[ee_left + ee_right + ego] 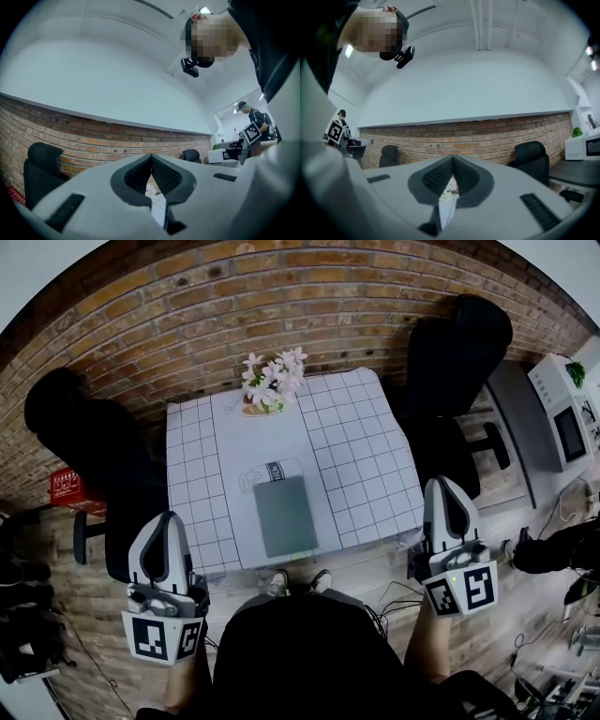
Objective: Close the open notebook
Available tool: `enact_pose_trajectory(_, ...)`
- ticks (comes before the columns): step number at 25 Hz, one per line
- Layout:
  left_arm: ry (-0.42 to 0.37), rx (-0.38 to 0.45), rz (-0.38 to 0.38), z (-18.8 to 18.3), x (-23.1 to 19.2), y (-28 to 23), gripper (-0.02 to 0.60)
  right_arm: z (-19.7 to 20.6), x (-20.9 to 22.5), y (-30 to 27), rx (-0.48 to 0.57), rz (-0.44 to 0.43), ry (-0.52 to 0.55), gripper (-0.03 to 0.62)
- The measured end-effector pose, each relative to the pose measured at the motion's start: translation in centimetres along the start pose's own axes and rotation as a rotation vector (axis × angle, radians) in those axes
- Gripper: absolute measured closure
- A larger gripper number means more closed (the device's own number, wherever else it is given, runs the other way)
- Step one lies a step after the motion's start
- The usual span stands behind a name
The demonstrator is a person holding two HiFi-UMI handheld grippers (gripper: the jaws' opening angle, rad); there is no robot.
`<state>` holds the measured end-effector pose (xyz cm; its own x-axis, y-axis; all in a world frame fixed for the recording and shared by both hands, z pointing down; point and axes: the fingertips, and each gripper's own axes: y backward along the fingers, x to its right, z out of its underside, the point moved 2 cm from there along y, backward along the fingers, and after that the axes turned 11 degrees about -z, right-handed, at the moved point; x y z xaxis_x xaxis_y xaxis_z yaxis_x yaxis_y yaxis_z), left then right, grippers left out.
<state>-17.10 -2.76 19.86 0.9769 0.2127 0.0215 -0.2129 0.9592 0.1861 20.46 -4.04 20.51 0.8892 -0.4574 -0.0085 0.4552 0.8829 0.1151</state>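
**A:** Where is the notebook right now?

**B:** The notebook (286,515) lies flat on the check-patterned worktop (366,442), in the lower middle of the head view and close to the worktop's near edge. Only a plain grey-green cover shows, so it looks closed.

**A:** Is anything beside it?

**B:** A clear bottle (272,472) with a dark label band lies on its side just beyond the notebook's far edge. I can't tell whether the two touch. A bunch of pale flowers (273,379) stands at the worktop's far edge, in the upper middle of the frame.

**A:** And the tools?

**B:** The left hand-held gripper (168,519) sits at the lower left, off the worktop's near corner. Its own view shows the jaw tips meeting with nothing between them. The right hand-held gripper (442,484) is at the lower right, beside the worktop's right edge and well apart from the notebook. Its jaws are likewise pressed together and empty.

**A:** What surrounds the worktop?

**B:** A brick wall (187,306) runs across the top of the frame. One black chair (89,432) is at the left and another black chair (457,352) is at the upper right. A white microwave (562,413) stands at the far right edge.
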Motion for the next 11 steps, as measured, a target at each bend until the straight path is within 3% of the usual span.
enact_pose_trajectory(11,0.025,0.016,0.006,0.22,0.18,0.76,0.558,-0.34,-1.16,0.34,-0.004,-0.016,0.010,0.580)
